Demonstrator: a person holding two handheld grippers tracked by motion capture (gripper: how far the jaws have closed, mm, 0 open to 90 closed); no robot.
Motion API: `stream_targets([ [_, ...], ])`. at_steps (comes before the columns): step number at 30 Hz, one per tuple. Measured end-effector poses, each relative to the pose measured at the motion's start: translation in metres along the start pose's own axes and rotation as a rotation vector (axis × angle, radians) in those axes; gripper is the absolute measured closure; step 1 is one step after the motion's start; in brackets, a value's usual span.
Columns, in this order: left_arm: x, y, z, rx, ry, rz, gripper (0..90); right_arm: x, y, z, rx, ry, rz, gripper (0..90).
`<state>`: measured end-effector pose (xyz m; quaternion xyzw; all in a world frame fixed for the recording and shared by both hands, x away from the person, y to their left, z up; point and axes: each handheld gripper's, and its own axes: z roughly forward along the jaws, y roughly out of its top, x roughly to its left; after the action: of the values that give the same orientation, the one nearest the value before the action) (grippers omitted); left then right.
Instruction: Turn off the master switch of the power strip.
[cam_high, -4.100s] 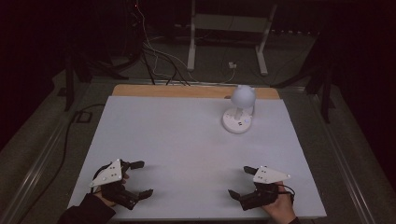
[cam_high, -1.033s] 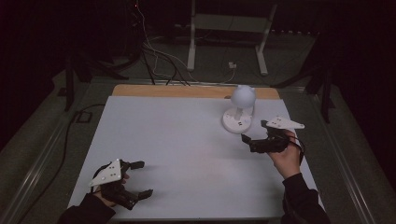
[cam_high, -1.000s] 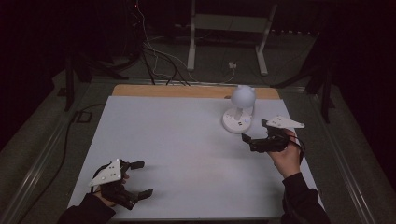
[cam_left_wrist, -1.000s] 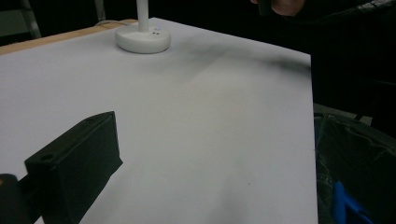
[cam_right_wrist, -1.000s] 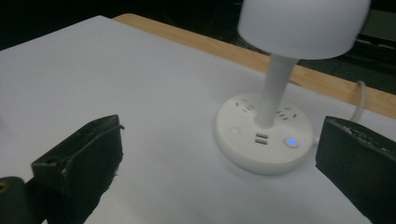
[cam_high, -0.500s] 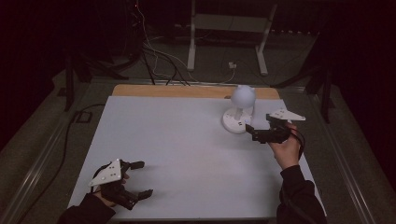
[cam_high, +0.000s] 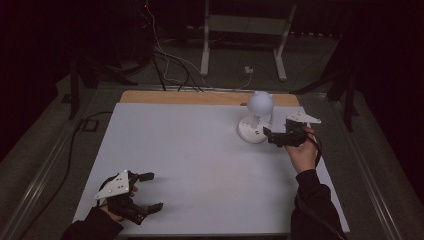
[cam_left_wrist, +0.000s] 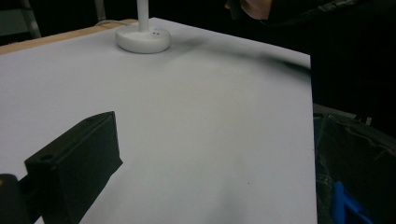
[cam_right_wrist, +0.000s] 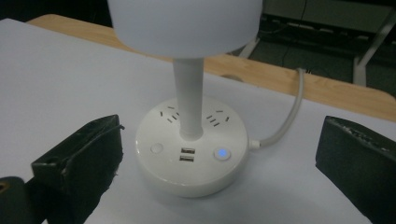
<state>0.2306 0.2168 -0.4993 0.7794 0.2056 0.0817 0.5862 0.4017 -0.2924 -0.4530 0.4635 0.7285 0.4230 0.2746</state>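
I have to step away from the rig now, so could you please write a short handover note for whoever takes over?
Right gripper: open, held just in front of the white desk lamp, jaws either side of its round base, not touching it.
Left gripper: open, resting at the near left of the white table, holding nothing.
Lamp: upright at the far right of the table; a button on its base glows blue, a plain one sits left of the USB ports.
Done: the reach to the lamp.
Left: probably pressing a button or gripping the base.

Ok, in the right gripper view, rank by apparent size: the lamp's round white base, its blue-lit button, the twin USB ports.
Largest to smallest:
1. Round white base
2. Twin USB ports
3. Blue-lit button, close to the ports in size, so that order is unsure.
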Motion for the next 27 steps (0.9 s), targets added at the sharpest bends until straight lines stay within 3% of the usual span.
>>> stream_targets([
  [9, 0.0, 0.0, 0.0, 0.0, -0.005, 0.001, 0.4, -0.006, 0.002, 0.01, 0.005, -0.011, 0.034, 2.3],
  [12, 0.0, 0.0, 0.0, 0.001, -0.002, -0.001, 0.4, -0.008, 0.001, 0.015, 0.007, -0.008, 0.046, 7.0],
  [22, 0.0, 0.0, -0.001, -0.001, 0.008, -0.002, 0.4, -0.008, -0.003, 0.021, 0.0, -0.05, 0.046, 11.0],
  [23, 0.0, 0.0, 0.0, 0.002, 0.008, -0.004, 0.4, -0.006, -0.003, 0.024, -0.009, -0.07, 0.067, 10.5],
  [27, 0.001, 0.0, -0.001, 0.002, 0.01, -0.009, 0.4, -0.006, -0.003, 0.026, -0.01, -0.084, 0.074, 10.8],
])
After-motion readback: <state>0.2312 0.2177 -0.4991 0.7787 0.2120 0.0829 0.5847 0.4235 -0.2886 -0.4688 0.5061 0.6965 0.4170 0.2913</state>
